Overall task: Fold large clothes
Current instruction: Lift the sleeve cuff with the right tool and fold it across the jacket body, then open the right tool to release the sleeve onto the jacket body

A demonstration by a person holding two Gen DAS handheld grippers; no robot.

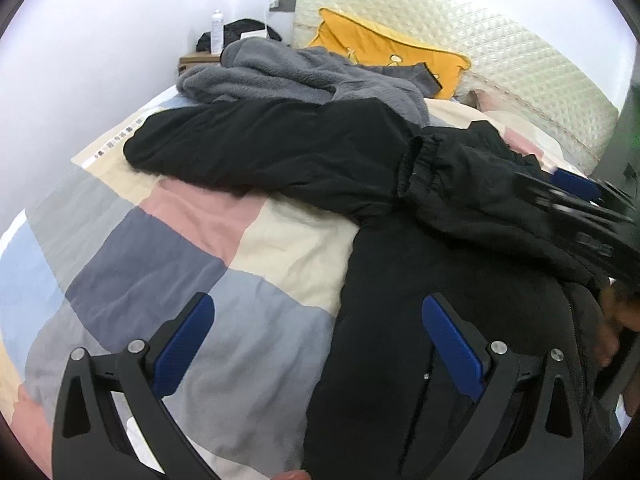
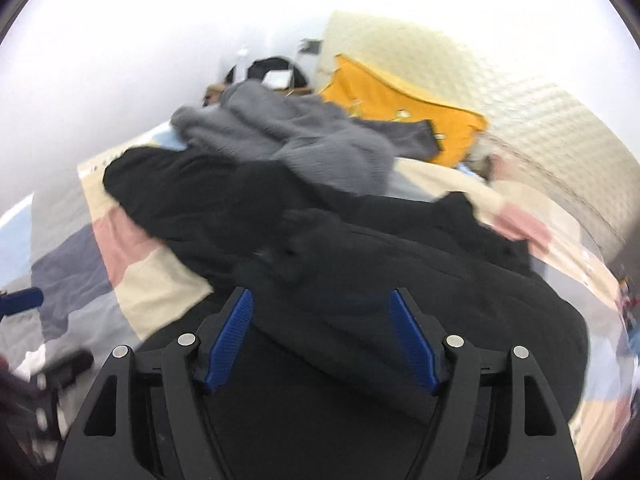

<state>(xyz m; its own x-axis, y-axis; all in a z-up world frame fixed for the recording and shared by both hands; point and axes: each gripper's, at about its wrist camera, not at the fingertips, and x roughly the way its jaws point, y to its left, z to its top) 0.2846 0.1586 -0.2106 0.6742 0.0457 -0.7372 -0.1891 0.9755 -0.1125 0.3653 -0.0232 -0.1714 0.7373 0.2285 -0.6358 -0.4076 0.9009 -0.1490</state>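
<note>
- Black jacket [image 1: 400, 320] spread on patchwork bed [image 1: 160, 260], sleeve [image 1: 260, 148] stretched toward grey fleece [image 1: 300, 76].
- Left tongs [image 1: 318, 320] wide apart, gripping nothing.
- Right tongs [image 2: 322, 312] parted over jacket, pads clear of cloth.

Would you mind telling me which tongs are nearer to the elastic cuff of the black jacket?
Right. The right tongs hover beside the cuff; the left tongs sit farther back over the jacket's body.
</note>
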